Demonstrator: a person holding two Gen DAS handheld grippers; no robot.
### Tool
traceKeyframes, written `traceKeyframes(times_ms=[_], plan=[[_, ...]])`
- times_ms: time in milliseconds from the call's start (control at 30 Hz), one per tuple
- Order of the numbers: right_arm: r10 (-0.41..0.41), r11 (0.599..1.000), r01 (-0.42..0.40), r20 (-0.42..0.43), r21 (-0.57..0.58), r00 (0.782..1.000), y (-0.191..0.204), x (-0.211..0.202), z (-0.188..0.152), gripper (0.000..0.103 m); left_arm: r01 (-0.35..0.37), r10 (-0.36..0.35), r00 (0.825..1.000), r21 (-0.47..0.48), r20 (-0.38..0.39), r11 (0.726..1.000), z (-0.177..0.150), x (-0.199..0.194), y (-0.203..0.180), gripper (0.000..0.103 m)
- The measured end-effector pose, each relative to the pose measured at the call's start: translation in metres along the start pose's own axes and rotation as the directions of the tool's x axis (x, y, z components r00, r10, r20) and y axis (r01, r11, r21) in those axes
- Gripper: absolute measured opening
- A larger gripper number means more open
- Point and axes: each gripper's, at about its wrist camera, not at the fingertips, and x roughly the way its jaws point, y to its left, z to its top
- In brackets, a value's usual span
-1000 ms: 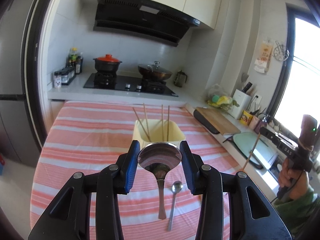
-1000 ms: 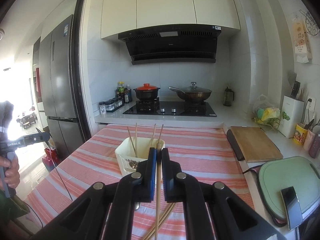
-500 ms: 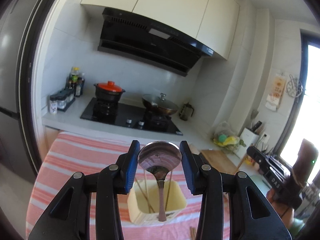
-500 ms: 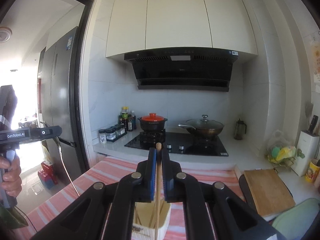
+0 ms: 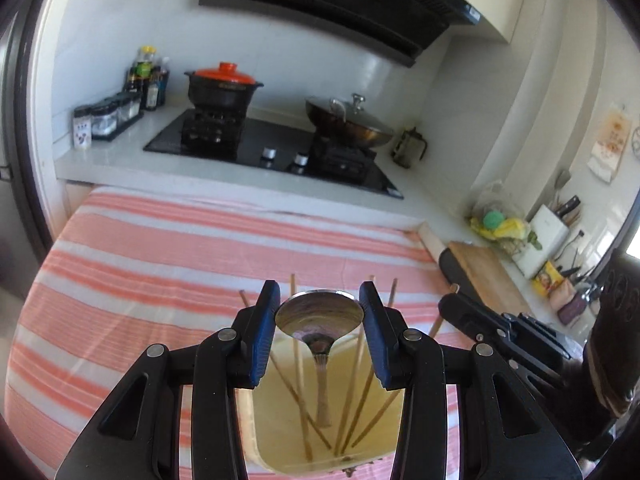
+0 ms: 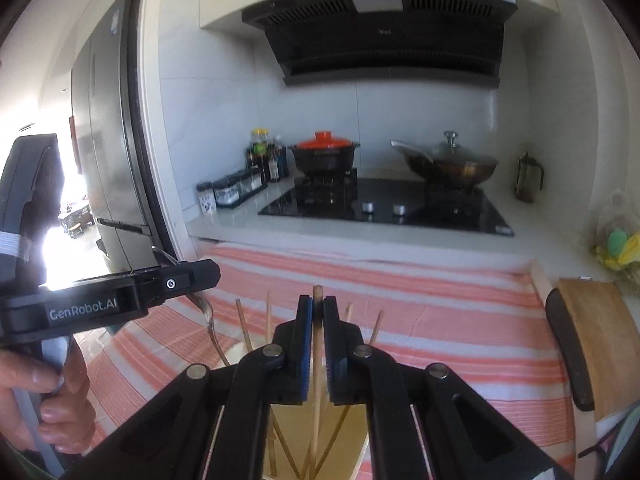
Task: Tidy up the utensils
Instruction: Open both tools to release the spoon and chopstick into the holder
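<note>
Now both tools have dropped from half a second ago: the left gripper (image 5: 319, 316) pinches a shiny steel spoon (image 5: 319, 314), handle down inside the pale yellow plastic utensil holder (image 5: 288, 440); the right gripper (image 6: 317, 344) clamps one wooden chopstick (image 6: 317, 380) over it, so release seems next.

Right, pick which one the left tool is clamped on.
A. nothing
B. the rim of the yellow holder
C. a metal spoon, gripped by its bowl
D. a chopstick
C: in the left wrist view the left tool pinches the bowl of the metal spoon, its handle hanging down into the yellow utensil holder among the chopsticks.
</note>
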Motion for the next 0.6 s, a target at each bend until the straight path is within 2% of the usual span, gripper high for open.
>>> traceKeyframes(times_ms=[100,167,233,300,400,433,533,600], plan=[[0.024,0.998,-0.019,-0.08,0.065,0.996,-0.014,0.024,-0.009,0.006,-0.008,0.009,0.999,0.021,-0.051,1.0,-0.006,0.017,-0.004,0.042],[0.005,0.995,0.005,-0.094,0.099,0.996,-0.021,0.029,-0.011,0.008,-0.001,0.004,0.996,0.037,-0.088,0.999,-0.007,0.02,-0.008,0.042],[-0.01,0.992,0.02,-0.078,0.122,0.997,-0.026,0.02,-0.009,0.019,0.001,0.004,0.997,0.06,-0.083,0.998,-0.004,0.005,-0.011,0.044],[0.0,0.99,0.005,-0.04,0.144,0.999,-0.028,-0.004,-0.006,0.032,-0.001,0.005,0.998,0.084,-0.057,0.996,-0.001,-0.023,-0.011,0.046],[0.0,0.993,0.002,-0.017,0.121,1.0,-0.023,-0.053,-0.009,0.033,0.018,-0.014,0.999,0.119,-0.034,0.993,-0.006,-0.076,-0.004,0.052],[-0.001,0.995,0.003,-0.022,0.103,1.0,-0.02,-0.072,-0.015,0.033,0.019,-0.016,1.0,0.145,-0.025,0.989,-0.013,-0.097,-0.001,0.058],[-0.029,0.999,0.031,-0.061,0.033,0.998,-0.006,-0.129,-0.048,0.037,-0.001,0.007,1.0,0.247,-0.025,0.969,-0.054,-0.156,0.011,0.075],[-0.079,0.997,0.078,-0.068,-0.02,0.995,0.006,-0.167,-0.083,0.042,-0.013,0.028,0.999,0.301,-0.045,0.953,-0.096,-0.188,0.017,0.08]])
